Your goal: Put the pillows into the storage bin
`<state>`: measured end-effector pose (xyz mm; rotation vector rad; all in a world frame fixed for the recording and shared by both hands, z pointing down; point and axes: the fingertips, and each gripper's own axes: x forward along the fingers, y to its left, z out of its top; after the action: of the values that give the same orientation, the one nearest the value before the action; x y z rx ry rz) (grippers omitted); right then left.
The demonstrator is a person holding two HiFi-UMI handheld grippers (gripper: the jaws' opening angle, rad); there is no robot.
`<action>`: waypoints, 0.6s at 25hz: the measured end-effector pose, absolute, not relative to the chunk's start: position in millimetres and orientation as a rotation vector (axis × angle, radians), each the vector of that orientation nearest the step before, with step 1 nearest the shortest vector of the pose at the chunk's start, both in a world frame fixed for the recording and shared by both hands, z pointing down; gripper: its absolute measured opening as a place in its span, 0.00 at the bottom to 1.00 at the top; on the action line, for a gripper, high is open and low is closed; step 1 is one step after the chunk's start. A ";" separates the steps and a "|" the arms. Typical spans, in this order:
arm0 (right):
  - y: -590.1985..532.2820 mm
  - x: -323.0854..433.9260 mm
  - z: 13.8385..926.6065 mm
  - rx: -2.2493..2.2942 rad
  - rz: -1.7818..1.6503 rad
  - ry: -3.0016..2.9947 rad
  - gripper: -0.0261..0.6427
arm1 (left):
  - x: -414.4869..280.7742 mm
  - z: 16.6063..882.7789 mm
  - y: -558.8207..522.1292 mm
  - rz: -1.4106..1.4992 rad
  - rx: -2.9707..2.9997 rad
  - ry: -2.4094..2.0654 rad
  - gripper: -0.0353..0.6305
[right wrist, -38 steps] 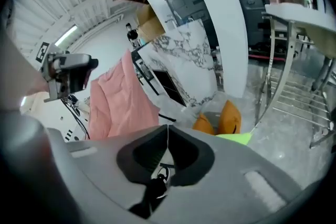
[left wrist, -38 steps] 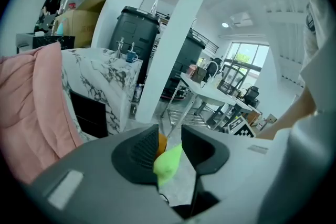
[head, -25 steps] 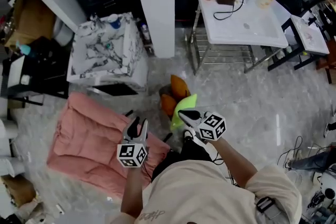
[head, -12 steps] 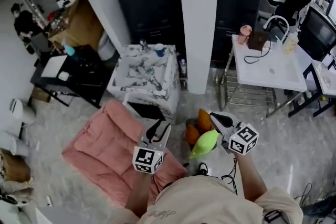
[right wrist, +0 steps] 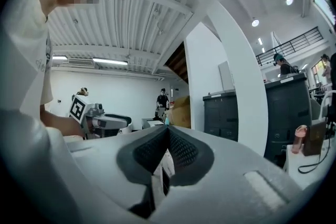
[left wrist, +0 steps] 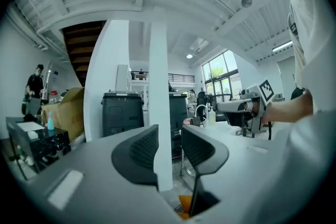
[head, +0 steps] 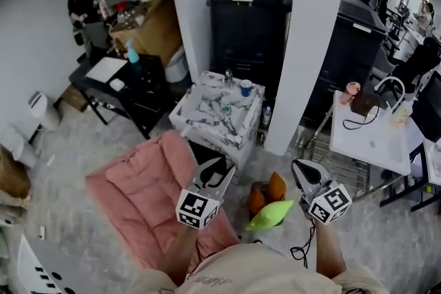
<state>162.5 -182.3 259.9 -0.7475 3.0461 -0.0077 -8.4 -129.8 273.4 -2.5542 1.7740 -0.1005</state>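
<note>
A lime-green soft pillow (head: pixel 270 215) is lying at the near edge of the small dark storage bin (head: pixel 260 184), resting against 2 orange pillows (head: pixel 267 193) that are sitting inside it. Just right of the bin, the right gripper (head: pixel 301 170) is hovering with its fingers pressed together on nothing. Just left of the bin, the left gripper (head: pixel 217 173) is holding its fingers partly apart, empty. A pink quilted cushion (head: pixel 145 193) is lying on the floor left of the bin, and a white marble-patterned box (head: pixel 219 110) is standing beyond the bin.

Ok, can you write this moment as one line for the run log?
left gripper: open, empty | right gripper: shut, empty | green pillow: on orange pillows | pink cushion: on floor
</note>
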 end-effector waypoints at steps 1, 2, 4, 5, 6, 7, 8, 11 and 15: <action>-180.7 160.2 262.5 -0.740 0.001 3.059 0.04 | -12.7 270.5 -127.6 -0.068 -2.553 1.797 0.27; -178.2 158.1 266.7 -0.736 0.005 3.075 0.04 | -17.1 268.3 -125.0 -0.041 -2.551 1.819 0.27; -173.1 156.8 276.7 -0.738 0.001 3.099 0.04 | -25.1 264.8 -119.9 -0.004 -2.536 1.855 0.27; -171.3 157.3 280.0 -0.740 -0.005 3.104 0.04 | -28.6 263.2 -117.9 0.008 -2.525 1.870 0.27; -169.9 158.3 281.6 -0.742 -0.010 3.105 0.04 | -31.5 261.9 -116.4 0.017 -2.514 1.882 0.27; -168.9 159.9 281.7 -0.743 -0.012 3.105 0.04 | -33.5 261.1 -115.2 0.023 -2.505 1.892 0.27; -168.2 162.1 281.0 -0.746 -0.009 3.105 0.04 | -34.3 260.8 -114.3 0.025 -2.501 1.898 0.27; -168.2 171.4 277.1 -0.770 0.023 3.102 0.04 | -32.7 262.7 -113.2 0.011 -2.503 1.898 0.27; -169.9 179.9 274.1 -0.800 0.042 3.088 0.04 | -30.3 270.0 -114.5 -0.009 -2.519 1.898 0.27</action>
<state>179.9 -169.9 274.1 -0.8004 3.0879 0.0418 -30.3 -114.5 270.0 -2.5187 1.8977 -0.0087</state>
